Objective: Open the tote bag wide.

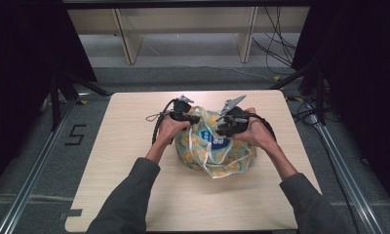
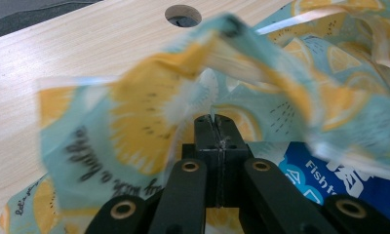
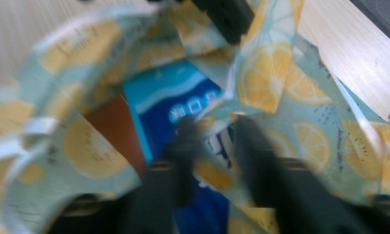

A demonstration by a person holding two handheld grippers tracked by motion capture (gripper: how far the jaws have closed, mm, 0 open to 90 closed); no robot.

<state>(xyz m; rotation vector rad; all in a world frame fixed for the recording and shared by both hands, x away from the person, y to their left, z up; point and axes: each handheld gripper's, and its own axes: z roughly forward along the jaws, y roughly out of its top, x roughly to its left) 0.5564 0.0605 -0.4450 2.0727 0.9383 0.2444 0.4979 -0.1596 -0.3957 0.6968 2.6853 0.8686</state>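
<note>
A lemon-print bag (image 1: 215,148) sits mid-table (image 1: 134,195), a blue packet (image 3: 183,105) showing inside its mouth; the left gripper (image 2: 216,122) is clamped tight on the bag's rim; the right gripper (image 1: 227,127), blurred, has fabric between its jaws, apparently pinched too.
</note>
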